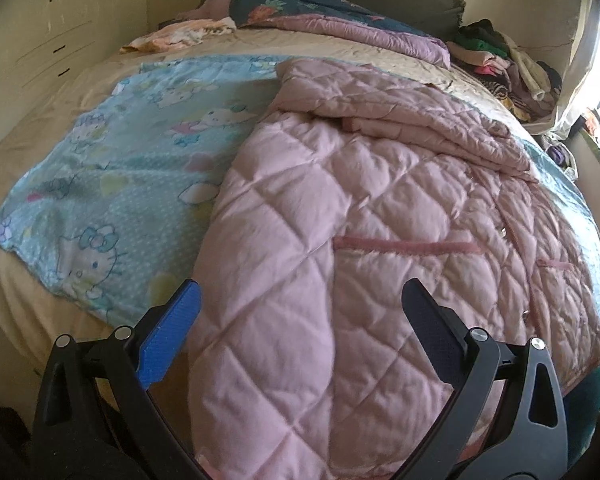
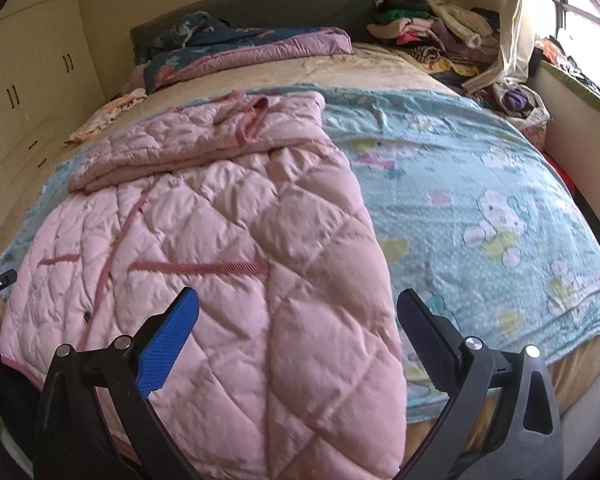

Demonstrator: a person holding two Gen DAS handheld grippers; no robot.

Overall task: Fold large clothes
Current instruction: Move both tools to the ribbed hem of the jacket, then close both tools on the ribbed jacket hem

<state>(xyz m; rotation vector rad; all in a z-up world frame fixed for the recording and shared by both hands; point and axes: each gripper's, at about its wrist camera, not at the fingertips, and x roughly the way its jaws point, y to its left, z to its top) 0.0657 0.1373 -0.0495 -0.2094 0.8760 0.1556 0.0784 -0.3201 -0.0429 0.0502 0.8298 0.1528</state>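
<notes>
A large pink quilted jacket (image 1: 380, 208) lies front-up on a light blue cartoon-print sheet (image 1: 112, 168) on the bed, its hem hanging over the near edge. Both sleeves are folded in across the upper part. It also shows in the right wrist view (image 2: 236, 240) with the sheet (image 2: 480, 200). My left gripper (image 1: 300, 304) is open and empty, hovering over the jacket's left hem side. My right gripper (image 2: 298, 308) is open and empty over the jacket's right hem side. A tip of the other gripper shows at each view's edge.
A dark floral and mauve quilt (image 1: 320, 12) is bunched at the headboard. A pile of mixed clothes (image 2: 432, 36) sits at the far right corner by the window. A peach cloth (image 1: 180, 34) lies far left. Cream cupboards (image 2: 24, 92) line the left wall.
</notes>
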